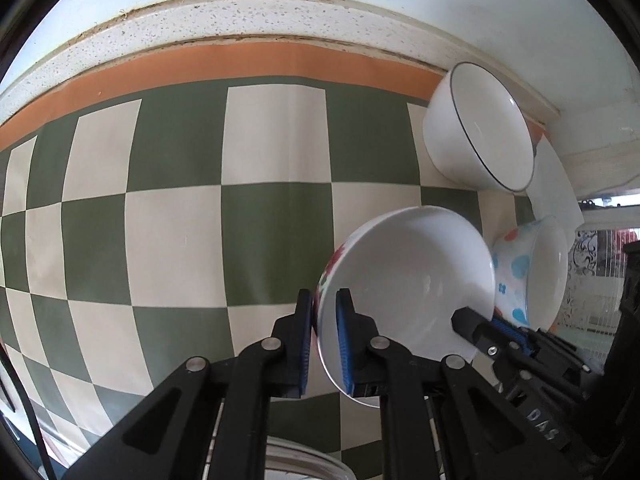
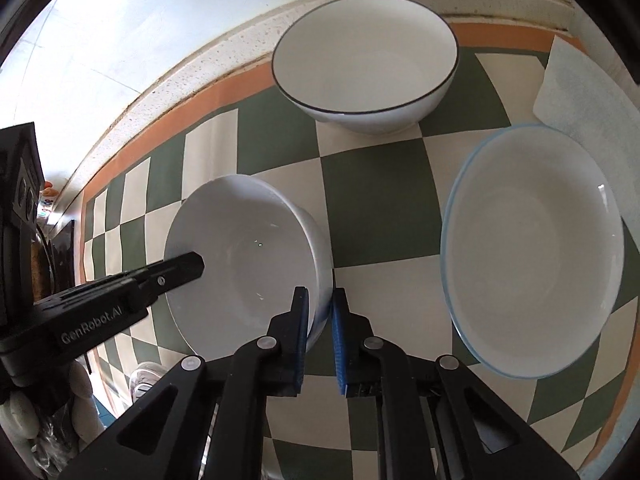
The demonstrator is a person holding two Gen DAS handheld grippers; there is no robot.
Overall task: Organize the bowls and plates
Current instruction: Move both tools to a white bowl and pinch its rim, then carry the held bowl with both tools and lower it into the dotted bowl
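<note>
Two tools pinch one flower-patterned bowl (image 1: 408, 280) by opposite rim walls: left tool (image 1: 324, 340) and right tool (image 2: 320, 336), each pressed onto the wall. Beneath lies a table (image 1: 176, 240) covered in green-and-cream checks with an orange border, then a speckled ledge (image 1: 240, 16) and pale wall. Just beside the held bowl stands a blue-rimmed bowl (image 2: 532, 252); farther off, a black-rimmed bowl (image 2: 366, 60). Only the left view shows the blue-rimmed bowl's spotted outside.
</note>
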